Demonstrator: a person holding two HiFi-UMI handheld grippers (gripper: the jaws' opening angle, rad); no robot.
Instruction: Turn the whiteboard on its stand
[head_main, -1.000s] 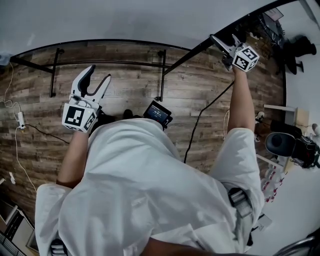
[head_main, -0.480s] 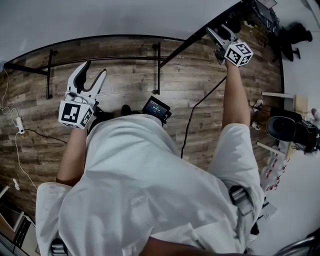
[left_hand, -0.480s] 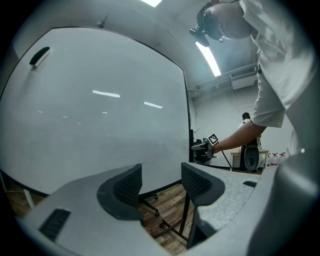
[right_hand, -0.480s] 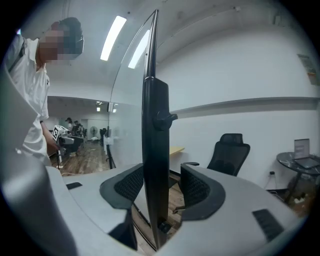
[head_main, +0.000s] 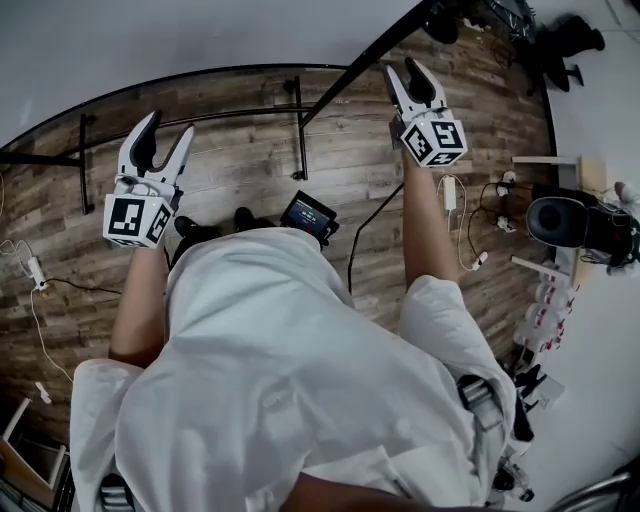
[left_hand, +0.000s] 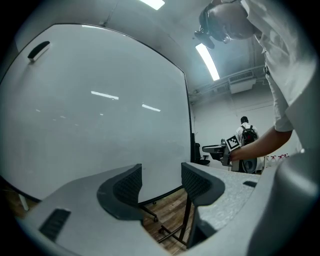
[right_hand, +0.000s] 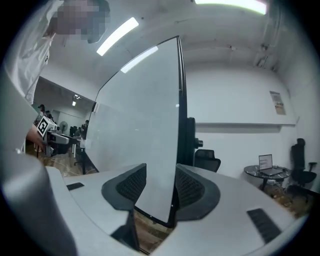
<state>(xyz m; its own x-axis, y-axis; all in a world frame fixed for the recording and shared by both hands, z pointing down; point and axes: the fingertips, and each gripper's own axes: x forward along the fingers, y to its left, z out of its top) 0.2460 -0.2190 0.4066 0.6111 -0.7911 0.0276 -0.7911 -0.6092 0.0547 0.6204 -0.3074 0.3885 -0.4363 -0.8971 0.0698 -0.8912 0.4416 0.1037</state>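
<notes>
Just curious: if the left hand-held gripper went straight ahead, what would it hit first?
Probably the whiteboard, its white face straight beyond the left hand-held gripper; the distance is unclear.

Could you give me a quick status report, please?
Left gripper open, empty. Right gripper closing on whiteboard edge. No obstruction visible.

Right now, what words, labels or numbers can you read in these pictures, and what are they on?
No text is readable.
The whiteboard is blank.
The wall poster is too small to read.
The laptop screen is too small.
The small screen is blurred.
The cube shows only a square marker.
</notes>
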